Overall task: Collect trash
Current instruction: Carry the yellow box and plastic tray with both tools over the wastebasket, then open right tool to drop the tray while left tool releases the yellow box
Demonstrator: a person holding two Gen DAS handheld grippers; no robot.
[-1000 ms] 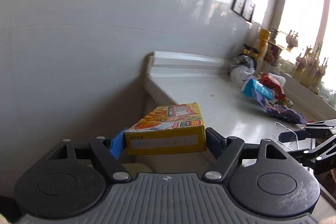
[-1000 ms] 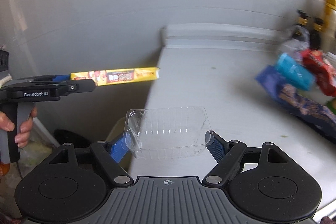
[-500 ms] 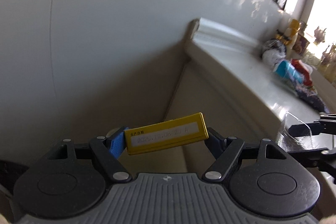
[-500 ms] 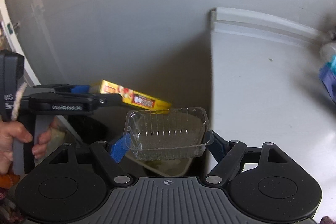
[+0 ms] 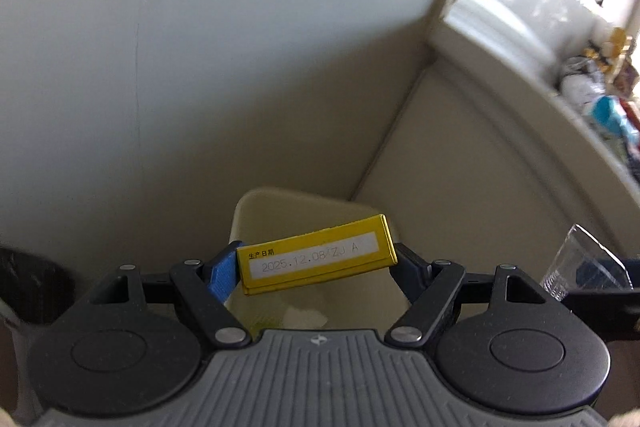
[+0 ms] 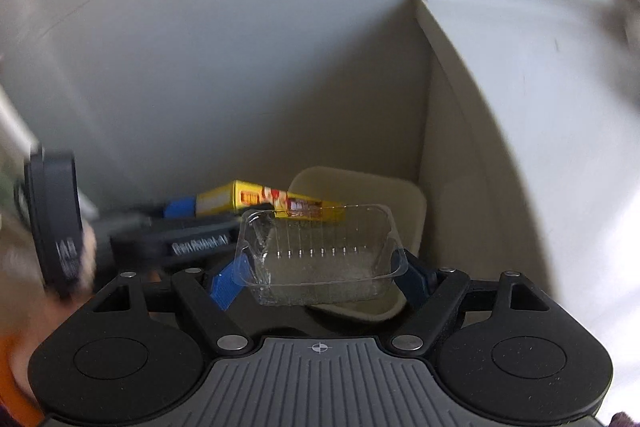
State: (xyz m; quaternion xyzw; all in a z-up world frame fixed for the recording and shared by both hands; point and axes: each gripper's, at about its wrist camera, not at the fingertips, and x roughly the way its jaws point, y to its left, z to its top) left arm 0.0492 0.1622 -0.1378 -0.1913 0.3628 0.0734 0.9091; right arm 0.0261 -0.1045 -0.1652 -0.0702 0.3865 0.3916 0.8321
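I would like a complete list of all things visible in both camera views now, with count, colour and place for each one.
yellow box: 1, yellow with a white date label, held between the left gripper's fingers above the bin
clear tray: 1, transparent plastic, held between the right gripper's fingers above the bin
bin: 1, beige, on the floor in the corner beside the counter
counter: 1, white, right of the bin
leftover wrappers: several, blue, red and white, blurred, far on the counter
wall: 1, pale grey, behind the bin
left gripper: 1, black with blue pads, shut on the box
right gripper: 1, black with blue pads, shut on the tray
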